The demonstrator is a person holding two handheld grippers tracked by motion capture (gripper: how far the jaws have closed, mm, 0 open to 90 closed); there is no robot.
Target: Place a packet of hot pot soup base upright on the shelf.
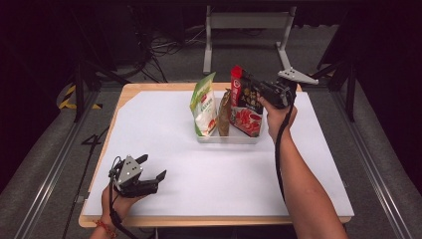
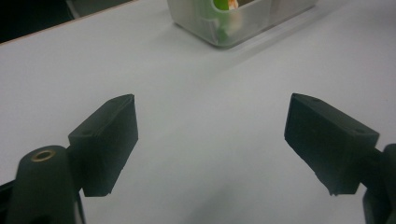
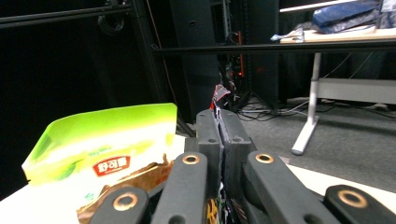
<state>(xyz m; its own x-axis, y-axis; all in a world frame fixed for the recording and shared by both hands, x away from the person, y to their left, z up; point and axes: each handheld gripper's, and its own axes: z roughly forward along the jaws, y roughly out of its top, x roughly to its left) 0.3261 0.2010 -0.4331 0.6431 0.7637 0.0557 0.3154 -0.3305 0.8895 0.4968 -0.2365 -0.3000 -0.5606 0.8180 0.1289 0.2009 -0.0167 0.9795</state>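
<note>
Right gripper [image 1: 260,90] fingers pinch the red snack pouch [image 1: 245,107] upright — steering it into the clear bin [image 1: 226,139]; left gripper [image 1: 151,168] fingers rest spread.

A dim room with grey carpet floor [image 1: 179,59] surrounds a wooden table [image 1: 124,92] topped with a white sheet [image 1: 164,129]. Beyond the right gripper [image 1: 256,87], a white-legged desk frame [image 1: 244,22] stands among tangled black cables [image 1: 159,47] and dark metal stands [image 3: 196,46].
</note>
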